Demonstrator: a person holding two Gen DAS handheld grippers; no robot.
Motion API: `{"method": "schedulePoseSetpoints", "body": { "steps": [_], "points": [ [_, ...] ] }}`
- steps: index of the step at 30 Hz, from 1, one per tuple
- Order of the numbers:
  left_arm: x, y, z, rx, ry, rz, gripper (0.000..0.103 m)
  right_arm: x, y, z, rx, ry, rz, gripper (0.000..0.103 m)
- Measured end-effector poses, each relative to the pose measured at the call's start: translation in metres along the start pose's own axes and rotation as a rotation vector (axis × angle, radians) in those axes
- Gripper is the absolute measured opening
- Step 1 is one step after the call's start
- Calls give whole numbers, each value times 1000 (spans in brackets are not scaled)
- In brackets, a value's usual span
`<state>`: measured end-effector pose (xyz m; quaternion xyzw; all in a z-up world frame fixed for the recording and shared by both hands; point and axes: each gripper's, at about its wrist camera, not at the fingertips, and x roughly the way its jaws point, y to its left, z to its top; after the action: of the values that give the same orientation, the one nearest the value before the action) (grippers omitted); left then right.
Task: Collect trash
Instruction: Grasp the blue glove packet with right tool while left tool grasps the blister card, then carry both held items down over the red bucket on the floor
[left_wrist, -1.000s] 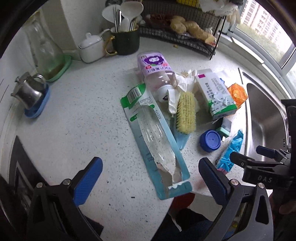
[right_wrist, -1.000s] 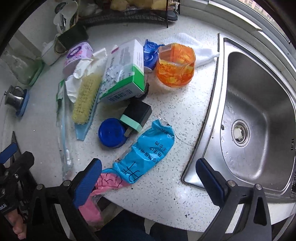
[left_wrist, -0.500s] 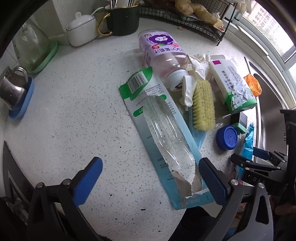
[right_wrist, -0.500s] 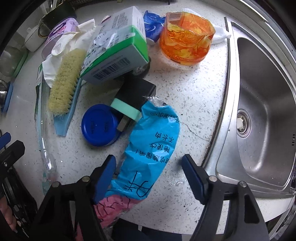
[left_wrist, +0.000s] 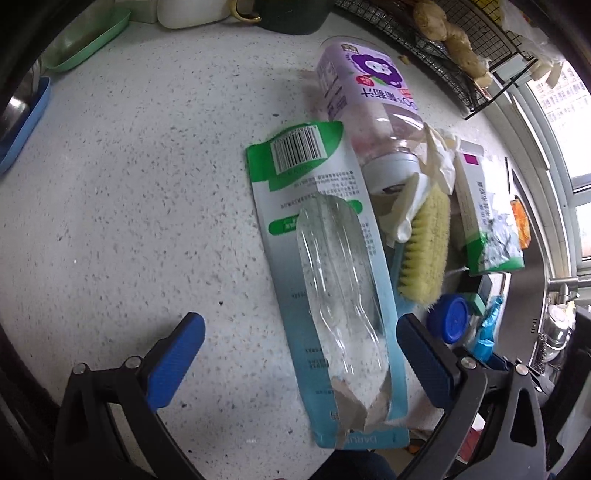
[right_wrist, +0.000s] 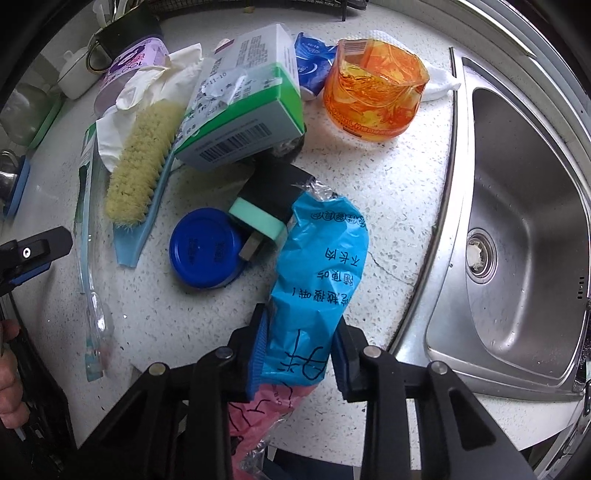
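Jaws of right gripper — just closed onto blue wrapper.

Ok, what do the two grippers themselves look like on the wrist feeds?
Both match. The left gripper has two black, angular plastic arms with silver screw heads, each ending in a flat blue ribbed pad. The right gripper is the same: black arms, silver screws, blue pads. No cables or sleeves show. A bare hand sits at the right feed's left edge.

"DARLIE" on the blister card (upside down); "11-10" on the carton.
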<state>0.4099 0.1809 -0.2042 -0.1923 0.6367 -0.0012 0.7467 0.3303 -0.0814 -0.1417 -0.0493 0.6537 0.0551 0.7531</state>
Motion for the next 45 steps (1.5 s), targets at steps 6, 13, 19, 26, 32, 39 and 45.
{"method": "schedulePoseSetpoints", "body": {
  "steps": [6,13,19,26,32,39,45],
  "points": [
    [12,-7,8,20,13,60,103,6,0,7,2,-10,6,29],
    [25,-28,18,57,15,191,103,4,-2,11,7,-22,6,29],
    [33,-54,17,145,-1,249,85,1,-2,10,28,-22,32,23],
    [27,-71,8,219,-32,241,50,-5,0,14,27,-46,52,18],
    [0,-57,-16,254,-79,216,20,-15,11,14,8,-75,55,17],
    [-12,-61,-36,295,-100,204,11,-32,22,6,-40,-116,42,14],
    [-36,-58,-65,315,-145,228,11,-55,24,-14,-82,-164,50,13]
  ]
}}
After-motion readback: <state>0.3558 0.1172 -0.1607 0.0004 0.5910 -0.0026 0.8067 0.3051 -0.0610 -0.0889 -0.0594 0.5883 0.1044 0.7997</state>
